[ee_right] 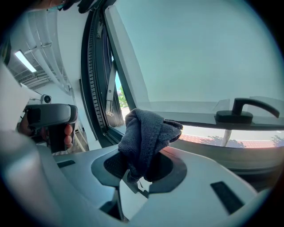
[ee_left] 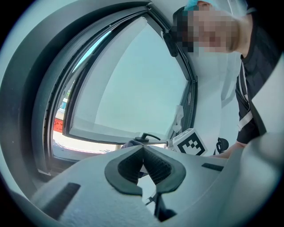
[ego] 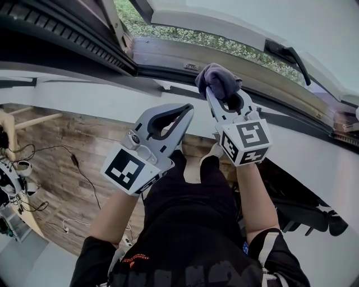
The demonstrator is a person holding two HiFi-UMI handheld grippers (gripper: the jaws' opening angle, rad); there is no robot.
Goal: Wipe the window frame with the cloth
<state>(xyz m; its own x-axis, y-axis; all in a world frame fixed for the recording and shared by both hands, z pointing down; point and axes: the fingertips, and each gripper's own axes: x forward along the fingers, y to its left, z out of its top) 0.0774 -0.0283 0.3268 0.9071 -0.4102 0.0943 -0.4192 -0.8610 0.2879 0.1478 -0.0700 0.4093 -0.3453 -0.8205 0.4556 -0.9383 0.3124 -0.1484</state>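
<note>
While the sash (ego: 224,17) stands swung outward, I note open room along the lower rail of the window frame (ego: 162,53), with the handle (ee_right: 242,113) well aside. On the right gripper (ego: 224,98), fingers clamp a bunched dark grey cloth (ego: 219,78) at that rail. On the left gripper (ego: 187,109), fingers are together and empty.

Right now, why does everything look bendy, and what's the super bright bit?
Head view: the wide lens bows the straight window frame into a curve. Left gripper view: black corners ring the picture, and daylight washes the glass pale. Right gripper view: the cloth looks sharp and close, with a bright outdoor strip under the handle.
</note>
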